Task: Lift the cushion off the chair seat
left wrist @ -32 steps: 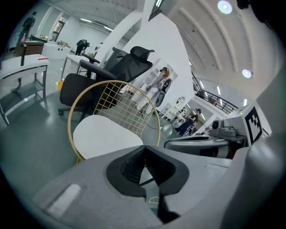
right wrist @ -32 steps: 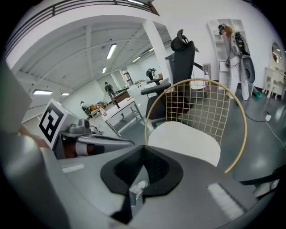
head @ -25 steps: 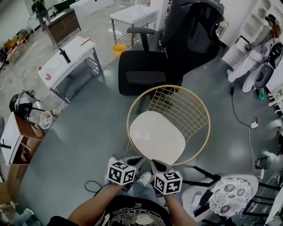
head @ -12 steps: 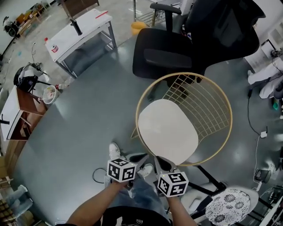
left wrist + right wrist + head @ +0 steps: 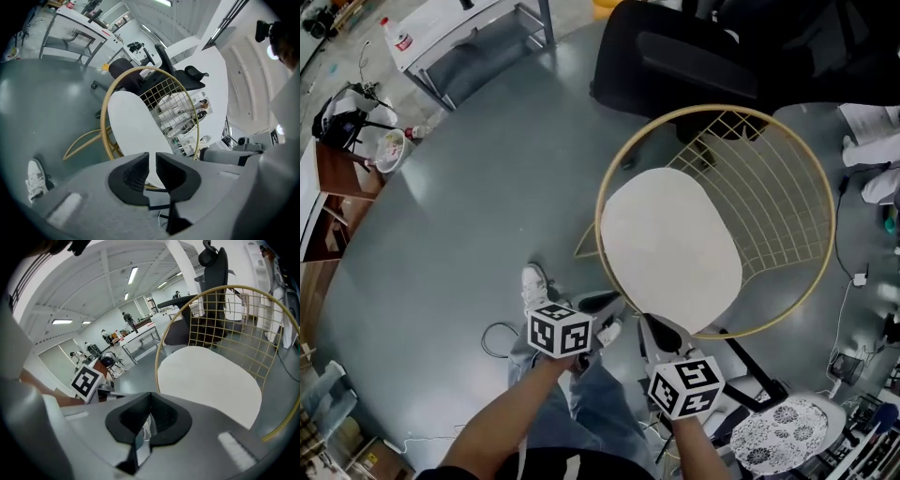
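Cushion lies flat on the wire chair seat. The left gripper has just been opening its empty jaws; the right gripper is clenched, empty. Both likely need wider jaws to pinch the cushion's front edge.

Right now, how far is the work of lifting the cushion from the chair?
Nothing is done yet: the cushion lies flat on the chair. In hand: both grippers are near its front edge, the left gripper just opening and empty, the right gripper shut. Remaining: grip and lift.
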Demonstrator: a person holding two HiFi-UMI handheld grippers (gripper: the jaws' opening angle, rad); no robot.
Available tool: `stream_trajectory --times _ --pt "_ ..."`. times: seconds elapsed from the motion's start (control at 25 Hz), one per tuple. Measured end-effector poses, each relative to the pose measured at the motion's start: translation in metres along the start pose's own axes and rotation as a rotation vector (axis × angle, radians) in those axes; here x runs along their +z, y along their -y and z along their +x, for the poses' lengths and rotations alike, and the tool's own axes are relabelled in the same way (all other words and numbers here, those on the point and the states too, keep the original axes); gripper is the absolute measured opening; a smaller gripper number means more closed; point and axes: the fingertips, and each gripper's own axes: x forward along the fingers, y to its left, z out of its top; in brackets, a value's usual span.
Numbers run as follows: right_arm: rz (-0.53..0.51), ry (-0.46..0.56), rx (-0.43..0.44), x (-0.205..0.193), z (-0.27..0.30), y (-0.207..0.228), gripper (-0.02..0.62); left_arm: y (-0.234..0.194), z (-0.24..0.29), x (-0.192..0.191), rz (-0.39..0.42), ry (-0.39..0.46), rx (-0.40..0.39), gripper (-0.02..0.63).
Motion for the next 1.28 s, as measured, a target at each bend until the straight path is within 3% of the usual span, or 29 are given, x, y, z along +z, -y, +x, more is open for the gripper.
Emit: stream_trajectory --times 0.64,1.12,1.2,1.24,1.28 --pt "0.026 -0.069 0.016 -0.041 0.023 0.000 -0.002 -0.040 0.043 -0.026 -0.166 -0.002 -0.123 0.209" --pt "0.056 -0.133 0.012 -0.074 0.019 0.005 -0.002 -0.037 0.063 -0.007 -0.235 0.063 -0.216 0.201" --pt "0.062 -0.137 0.005 -0.075 0.016 0.009 -0.002 -0.037 0.065 -0.007 -0.245 0.073 -0.211 0.160" --pt "0.064 -0.136 0.003 -0.075 0.016 0.010 -0.002 -0.038 0.065 -0.006 -0.243 0.074 -0.209 0.066" --pt "0.064 -0.133 0.003 -0.074 0.015 0.010 -0.002 -0.038 0.064 -0.005 -0.242 0.075 -0.214 0.055"
